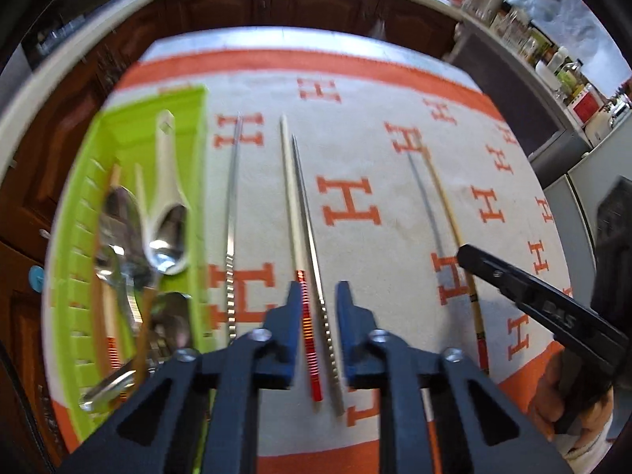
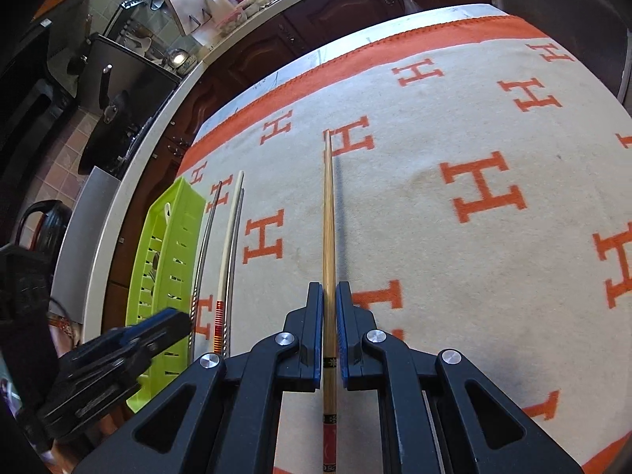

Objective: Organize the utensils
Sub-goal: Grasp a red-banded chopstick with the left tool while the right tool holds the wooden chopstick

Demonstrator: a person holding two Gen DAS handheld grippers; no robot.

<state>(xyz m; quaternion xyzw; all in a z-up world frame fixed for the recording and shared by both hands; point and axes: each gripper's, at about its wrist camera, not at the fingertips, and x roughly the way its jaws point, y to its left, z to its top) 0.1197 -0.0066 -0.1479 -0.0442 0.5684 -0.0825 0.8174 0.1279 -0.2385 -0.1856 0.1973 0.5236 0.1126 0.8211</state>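
Note:
My left gripper (image 1: 319, 296) is open over a cream chopstick with a red striped end (image 1: 294, 229) and a steel chopstick (image 1: 312, 233) lying side by side on the cloth. Another steel chopstick (image 1: 233, 213) lies left of them. A lime green tray (image 1: 189, 126) at the left holds several spoons (image 1: 166, 213). My right gripper (image 2: 330, 296) is shut on a wooden chopstick (image 2: 328, 217), which is lifted above the cloth and casts a shadow. That chopstick (image 1: 446, 205) and the right gripper's finger (image 1: 513, 280) also show at the right in the left wrist view.
A cream cloth with orange H letters and an orange border (image 2: 474, 181) covers the table. Dark wooden cabinets (image 1: 276, 4) and a pale countertop edge (image 2: 130, 181) lie beyond it. The green tray (image 2: 170, 260) sits at the cloth's left edge.

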